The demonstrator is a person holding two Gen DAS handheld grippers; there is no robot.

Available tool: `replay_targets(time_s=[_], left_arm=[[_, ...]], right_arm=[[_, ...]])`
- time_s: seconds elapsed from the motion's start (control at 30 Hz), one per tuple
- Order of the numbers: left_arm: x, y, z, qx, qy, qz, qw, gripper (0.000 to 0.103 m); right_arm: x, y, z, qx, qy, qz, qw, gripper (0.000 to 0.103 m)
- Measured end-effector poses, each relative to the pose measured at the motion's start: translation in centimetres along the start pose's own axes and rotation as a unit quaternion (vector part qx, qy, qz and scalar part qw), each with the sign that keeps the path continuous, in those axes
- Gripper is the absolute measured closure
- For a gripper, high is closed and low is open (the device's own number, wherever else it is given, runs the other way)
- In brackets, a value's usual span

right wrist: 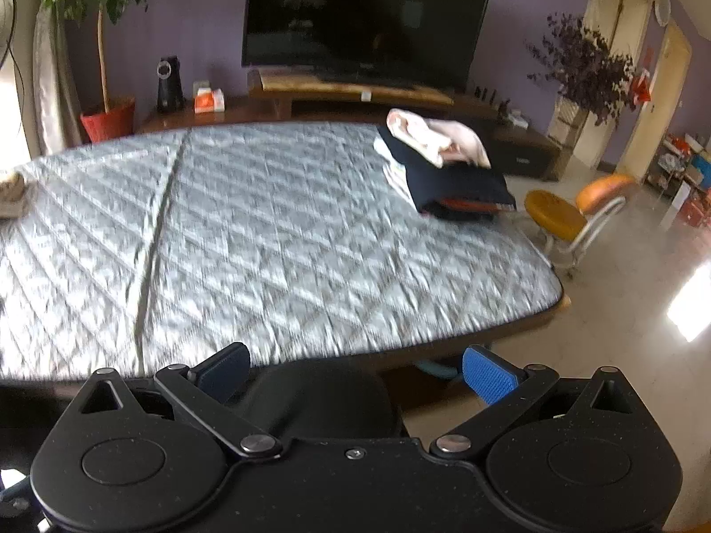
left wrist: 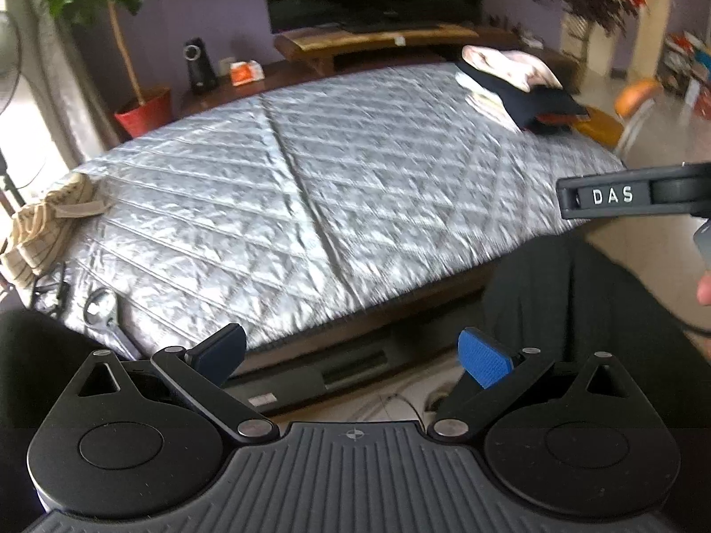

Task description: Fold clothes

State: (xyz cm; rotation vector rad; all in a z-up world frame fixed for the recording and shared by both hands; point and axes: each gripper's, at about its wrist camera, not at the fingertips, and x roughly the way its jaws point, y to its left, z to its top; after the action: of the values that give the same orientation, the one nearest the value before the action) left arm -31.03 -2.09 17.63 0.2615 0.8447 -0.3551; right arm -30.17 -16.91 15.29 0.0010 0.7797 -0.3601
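A stack of folded clothes [left wrist: 515,89] [right wrist: 449,169] rests at the far right corner of the quilted grey table [left wrist: 311,177] [right wrist: 275,231], a pale pink garment [right wrist: 437,135] on top of a dark navy one. A crumpled beige striped garment [left wrist: 40,226] [right wrist: 11,191] lies at the table's left edge. My left gripper [left wrist: 353,357] hangs open, below the near table edge, holding nothing. My right gripper [right wrist: 355,375] is open and empty too, just off the near edge; its black body marked DAS [left wrist: 631,195] shows at the right of the left wrist view.
Scissors [left wrist: 106,315] and a black cable [left wrist: 49,288] lie at the near left corner. Behind the table stand a TV [right wrist: 364,22] on a wooden cabinet, a speaker [right wrist: 169,84] and a potted tree [right wrist: 106,120]. An orange stool [right wrist: 553,215] and chair [right wrist: 604,195] stand right of it.
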Motion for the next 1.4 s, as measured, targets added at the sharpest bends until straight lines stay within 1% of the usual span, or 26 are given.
replay_targets(time_s=[0.1,0.2,0.33,0.47,0.57,0.63,0.73,0.83,0.93,1.07,1.13,1.2,1.3,1.4], left_arm=[[0.0,2.1,1.7,-0.029,0.0,0.005,0.9996,0.001],[1.2,4.6,3.3,-0.066,0.01,0.006,0.9978,0.001],[4.0,7.0,5.4,-0.079,0.025,0.02,0.9964,0.001],[7.8,7.8,7.9,-0.07,0.036,0.028,0.9965,0.001],[11.5,8.6,9.5,-0.09,0.054,0.016,0.9943,0.001],[13.9,8.6,10.5,-0.092,0.063,0.016,0.9937,0.001],[17.3,8.0,12.3,-0.081,0.073,0.022,0.9938,0.001],[19.8,8.2,14.2,-0.086,0.077,0.02,0.9931,0.001],[21.2,8.1,16.5,-0.097,0.066,0.013,0.993,0.001],[21.7,7.4,19.1,-0.085,0.035,0.016,0.9957,0.001],[22.3,7.5,19.6,-0.095,0.034,0.008,0.9948,0.001],[22.9,7.7,19.4,-0.113,0.04,-0.001,0.9928,0.001],[23.7,7.7,19.4,-0.127,0.059,-0.003,0.9901,0.001],[23.5,7.3,19.8,-0.123,0.053,0.001,0.991,0.001]], right_arm=[[1.0,0.9,1.9,-0.004,-0.007,0.001,1.0,0.001],[2.8,2.2,3.6,-0.01,-0.007,0.01,1.0,0.001],[6.3,4.9,5.1,-0.022,-0.005,0.02,1.0,0.001],[9.9,7.1,5.4,-0.012,-0.012,0.031,0.999,0.001],[12.6,7.7,5.7,0.007,0.007,0.045,0.999,0.001],[13.7,7.6,6.3,0.024,0.012,0.057,0.998,0.001],[14.5,7.4,6.6,0.041,0.007,0.05,0.998,0.001],[15.0,7.6,6.8,0.046,0.002,0.05,0.998,0.001],[15.0,8.3,7.0,0.034,-0.017,0.048,0.998,0.001],[15.3,8.6,7.3,0.031,-0.027,0.041,0.998,0.001],[15.5,8.0,7.4,0.044,-0.024,0.043,0.998,0.001],[15.8,7.3,7.4,0.058,-0.018,0.043,0.997,0.001],[16.1,7.2,7.4,0.054,-0.012,0.037,0.998,0.001],[16.1,7.5,7.2,0.042,-0.016,0.033,0.998,0.001]])
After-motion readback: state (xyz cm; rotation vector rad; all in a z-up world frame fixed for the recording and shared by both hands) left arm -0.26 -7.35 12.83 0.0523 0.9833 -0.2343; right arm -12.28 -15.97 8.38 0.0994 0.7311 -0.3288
